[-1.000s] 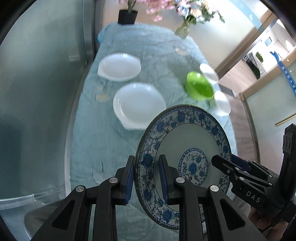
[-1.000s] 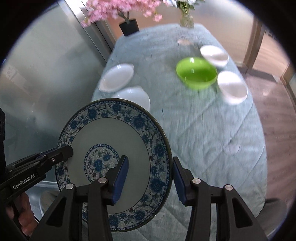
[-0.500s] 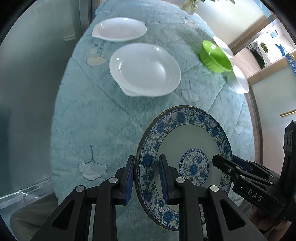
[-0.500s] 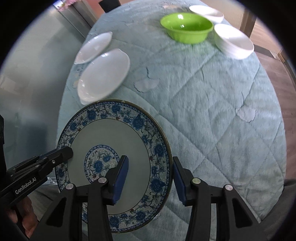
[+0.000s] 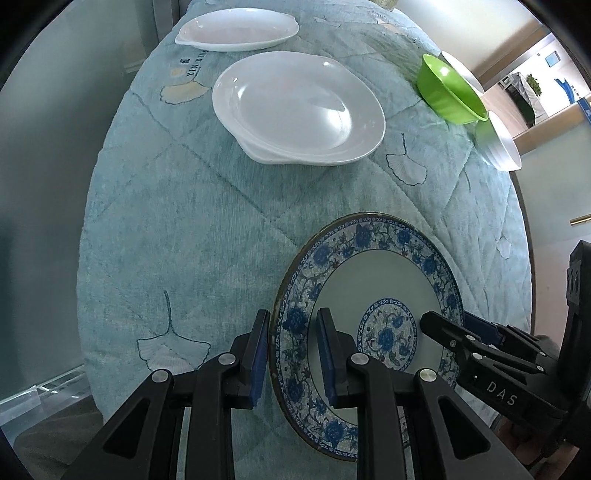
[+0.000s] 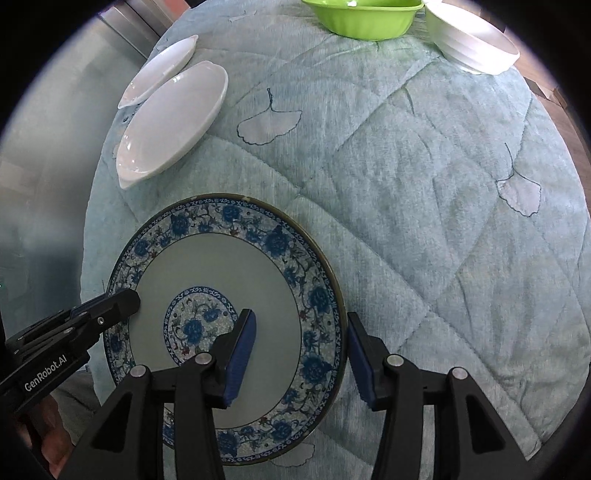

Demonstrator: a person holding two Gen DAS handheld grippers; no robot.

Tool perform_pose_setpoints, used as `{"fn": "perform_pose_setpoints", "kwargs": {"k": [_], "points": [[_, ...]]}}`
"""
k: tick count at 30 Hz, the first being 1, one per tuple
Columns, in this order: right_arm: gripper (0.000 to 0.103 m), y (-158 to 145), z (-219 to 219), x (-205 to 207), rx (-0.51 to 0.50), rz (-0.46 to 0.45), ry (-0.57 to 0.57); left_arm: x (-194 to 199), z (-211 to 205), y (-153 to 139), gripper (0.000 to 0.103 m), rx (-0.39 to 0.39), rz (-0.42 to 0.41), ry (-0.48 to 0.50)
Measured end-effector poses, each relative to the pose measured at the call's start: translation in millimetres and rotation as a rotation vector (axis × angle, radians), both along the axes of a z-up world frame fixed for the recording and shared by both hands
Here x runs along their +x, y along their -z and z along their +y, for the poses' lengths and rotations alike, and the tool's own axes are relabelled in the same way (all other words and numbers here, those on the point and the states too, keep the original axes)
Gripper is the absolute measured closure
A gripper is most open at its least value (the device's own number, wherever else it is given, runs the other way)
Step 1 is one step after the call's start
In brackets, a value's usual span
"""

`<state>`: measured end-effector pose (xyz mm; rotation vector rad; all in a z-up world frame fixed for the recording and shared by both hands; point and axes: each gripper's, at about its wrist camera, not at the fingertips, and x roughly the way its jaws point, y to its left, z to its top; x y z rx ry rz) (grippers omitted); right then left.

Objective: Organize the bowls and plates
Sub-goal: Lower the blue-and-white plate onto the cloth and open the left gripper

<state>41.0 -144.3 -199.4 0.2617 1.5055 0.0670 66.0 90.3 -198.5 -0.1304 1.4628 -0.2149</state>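
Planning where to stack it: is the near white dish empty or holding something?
Empty. The near white dish shows only a bare glossy inside with reflections in the left wrist view; no food or other dish lies in it.

soft daylight, glare on white plate (image 5: 299, 107), fisheye-warped dark edges

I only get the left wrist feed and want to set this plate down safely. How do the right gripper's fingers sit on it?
Observer: The right gripper straddles the edge of the blue-and-white plate. One of its fingers lies over the plate's face and the other sits outside the rim.
Operator: The white bowl by the green one is a blur for me. Is it a single bowl?
Observer: The white bowl stands just right of the green bowl, near the table's edge. Its outer wall shows horizontal ridges. I cannot tell whether it is a stack.
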Motion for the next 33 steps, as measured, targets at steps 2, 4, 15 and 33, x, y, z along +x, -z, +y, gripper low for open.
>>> {"fn": "perform_pose_setpoints", "kwargs": {"k": [2, 4, 15, 33], "points": [[0.047, 1, 6, 0, -0.006, -0.002, -0.006, 0, 0, 0, 0.081, -0.005, 0.001, 0.001], [0.042, 1, 9, 2, -0.005, -0.001, -0.015, 1, -1, 0, 0.081, -0.013, 0.004, 0.002], [0.001, -89, 6, -8, -0.148, -0.253, -0.106, -35, 18, -135, 0.0, 0.018, -0.505, -0.121], [0.045, -157, 4, 25, -0.093, -0.41, -0.173, -3, -2, -203, 0.021, 0.107, -0.628, -0.052]]}}
